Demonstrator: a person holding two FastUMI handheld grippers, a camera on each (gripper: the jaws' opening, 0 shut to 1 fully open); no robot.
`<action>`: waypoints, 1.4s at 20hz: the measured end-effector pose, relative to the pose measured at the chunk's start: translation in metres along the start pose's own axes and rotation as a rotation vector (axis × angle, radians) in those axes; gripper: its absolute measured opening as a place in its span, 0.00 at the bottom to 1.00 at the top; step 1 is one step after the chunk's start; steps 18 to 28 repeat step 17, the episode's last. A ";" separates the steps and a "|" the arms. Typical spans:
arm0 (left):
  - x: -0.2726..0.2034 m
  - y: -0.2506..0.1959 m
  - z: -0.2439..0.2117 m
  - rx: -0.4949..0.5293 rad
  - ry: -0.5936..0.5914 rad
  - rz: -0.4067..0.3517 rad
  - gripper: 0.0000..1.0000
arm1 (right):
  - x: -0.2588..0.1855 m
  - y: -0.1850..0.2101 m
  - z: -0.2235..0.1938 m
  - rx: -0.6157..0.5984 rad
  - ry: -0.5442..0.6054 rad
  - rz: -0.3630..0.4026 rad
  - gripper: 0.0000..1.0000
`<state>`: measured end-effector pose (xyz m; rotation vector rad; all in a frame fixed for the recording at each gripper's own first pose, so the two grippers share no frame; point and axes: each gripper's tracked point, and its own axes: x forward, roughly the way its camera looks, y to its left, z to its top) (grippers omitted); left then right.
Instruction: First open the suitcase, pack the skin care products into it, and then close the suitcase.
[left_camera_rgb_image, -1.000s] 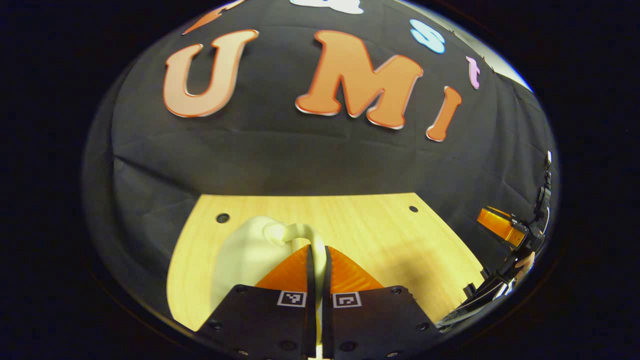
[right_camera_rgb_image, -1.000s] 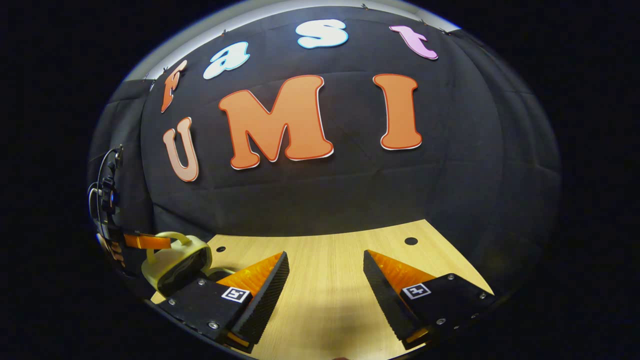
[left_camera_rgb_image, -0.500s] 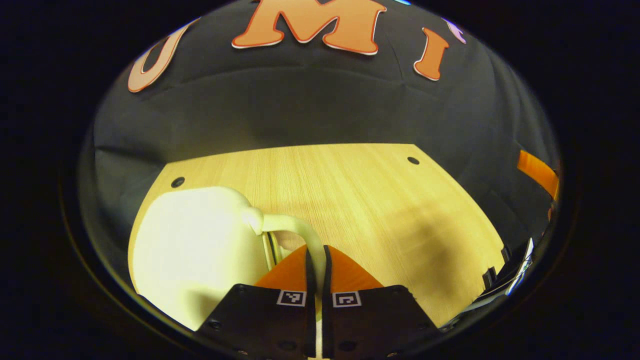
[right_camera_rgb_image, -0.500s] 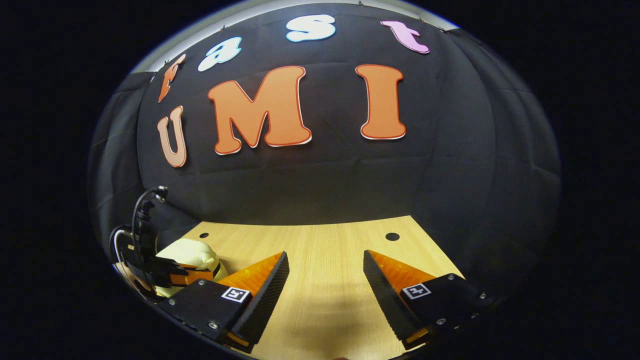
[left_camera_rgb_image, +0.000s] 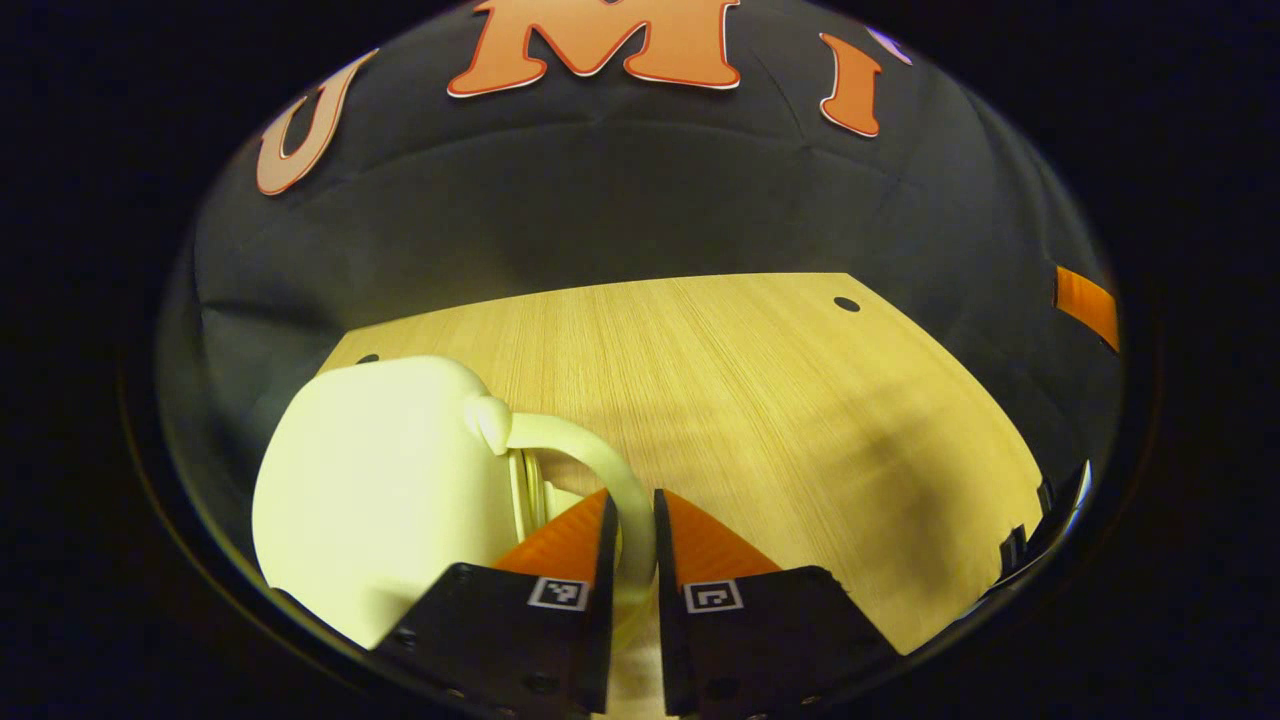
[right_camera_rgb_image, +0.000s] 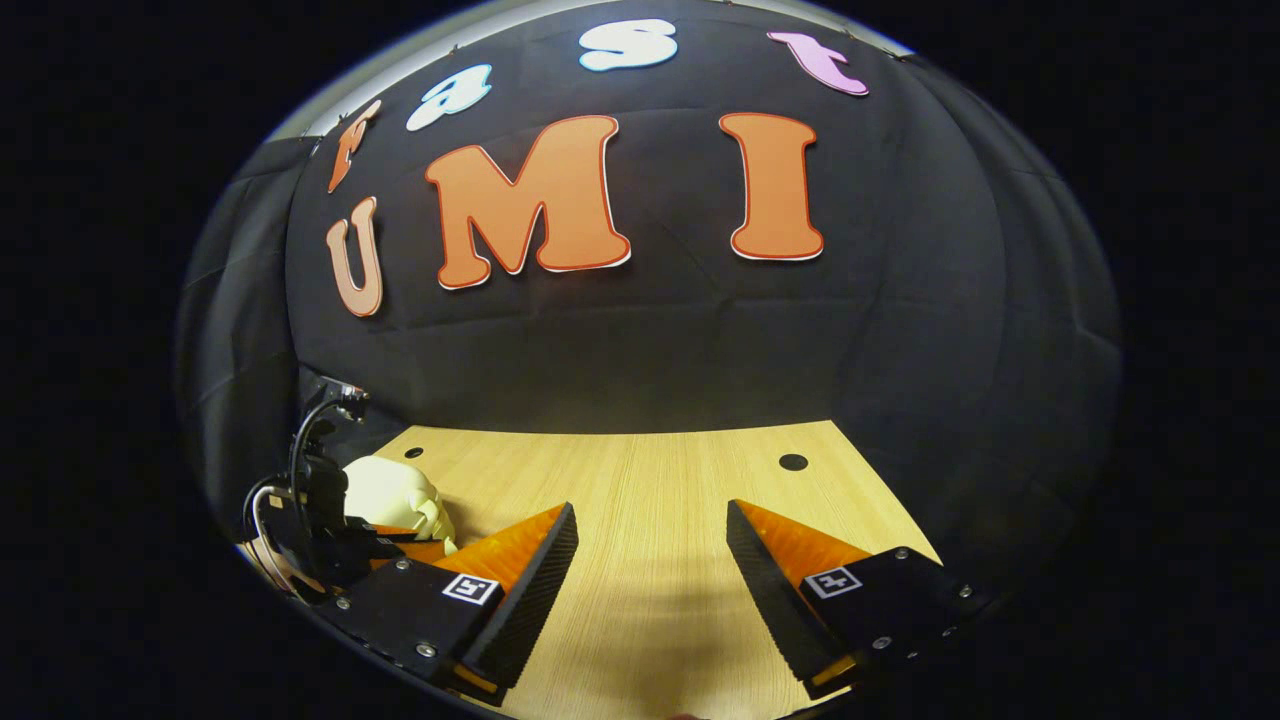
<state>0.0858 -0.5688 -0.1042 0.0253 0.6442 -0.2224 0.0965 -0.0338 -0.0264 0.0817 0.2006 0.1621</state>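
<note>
Left gripper view: the left gripper (left_camera_rgb_image: 630, 520), at bottom centre, has its fingers nearly together around the curved handle (left_camera_rgb_image: 590, 455) of the cream suitcase (left_camera_rgb_image: 385, 480); whether both still press on it cannot be told. The closed suitcase lies at lower left on the wooden table (left_camera_rgb_image: 780, 400). Right gripper view: the right gripper (right_camera_rgb_image: 650, 545), bottom centre, holds its fingers wide apart above bare tabletop; the suitcase (right_camera_rgb_image: 385, 490) and left gripper (right_camera_rgb_image: 330, 520) appear at lower left.
</note>
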 end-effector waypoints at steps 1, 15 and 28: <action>-0.004 0.000 0.008 0.007 -0.028 0.004 0.28 | -0.002 -0.001 0.002 -0.001 0.000 -0.004 0.95; -0.155 0.020 0.149 -0.021 -0.501 0.023 1.00 | -0.049 0.039 0.030 0.051 -0.073 -0.131 0.95; -0.175 0.045 0.163 -0.029 -0.547 0.034 1.00 | -0.057 0.045 0.033 0.056 -0.091 -0.161 0.95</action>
